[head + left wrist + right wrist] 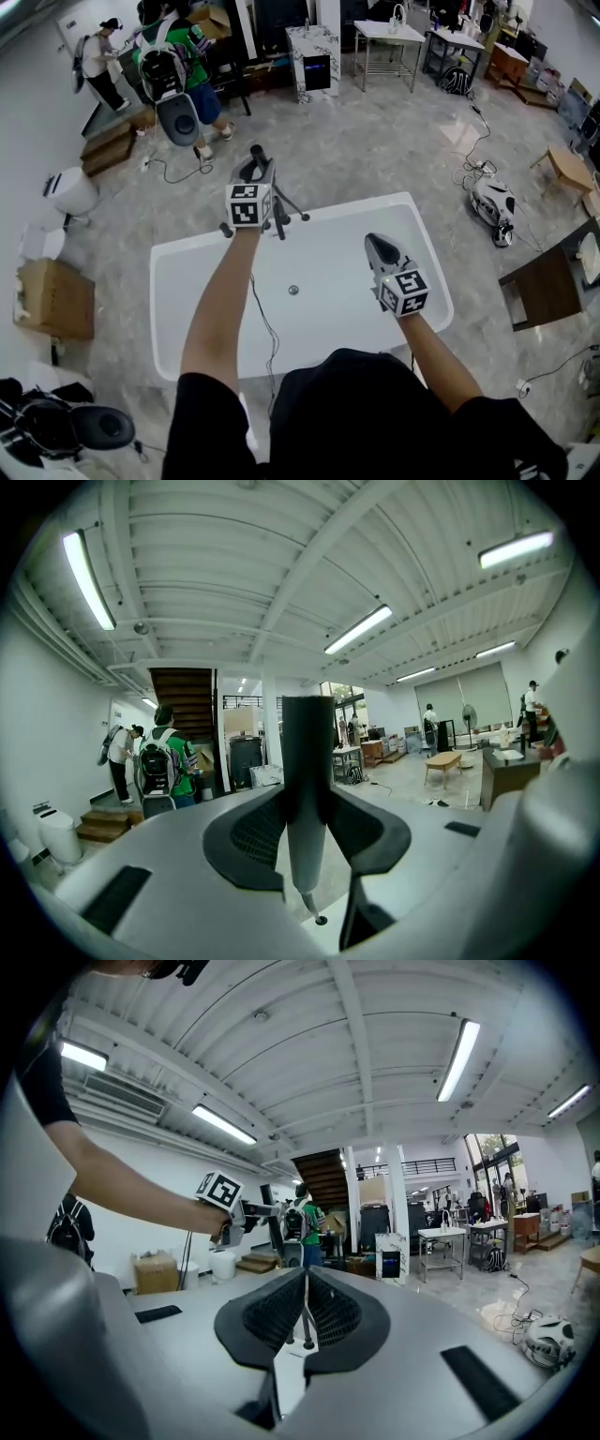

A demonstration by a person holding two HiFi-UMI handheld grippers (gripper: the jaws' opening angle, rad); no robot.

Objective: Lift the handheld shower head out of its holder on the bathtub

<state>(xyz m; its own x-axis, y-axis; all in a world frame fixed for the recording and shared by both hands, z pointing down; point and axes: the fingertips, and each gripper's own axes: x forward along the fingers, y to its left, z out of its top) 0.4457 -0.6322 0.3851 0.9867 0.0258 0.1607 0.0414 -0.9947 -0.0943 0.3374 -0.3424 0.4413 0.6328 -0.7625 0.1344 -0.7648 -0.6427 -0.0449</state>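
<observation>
A white bathtub (187,251) lies below me in the head view, its drain (293,291) in the middle. At its far rim stands the dark tap fitting (280,217). My left gripper (257,172) hovers just above that fitting, shut on the dark shower head (256,152). In the left gripper view the grey handle (307,780) stands upright, squeezed between both pads, with a thin piece hanging from its lower end. My right gripper (379,249) is over the tub's right side, shut with nothing in it; its pads meet (306,1309). The right gripper view also shows the left gripper (246,1211).
Two people (173,66) stand at the back left near wooden steps (108,145). A cardboard box (54,298) and a white toilet (70,192) sit left of the tub. A dark wooden table (544,286) and a white machine (492,204) are at the right.
</observation>
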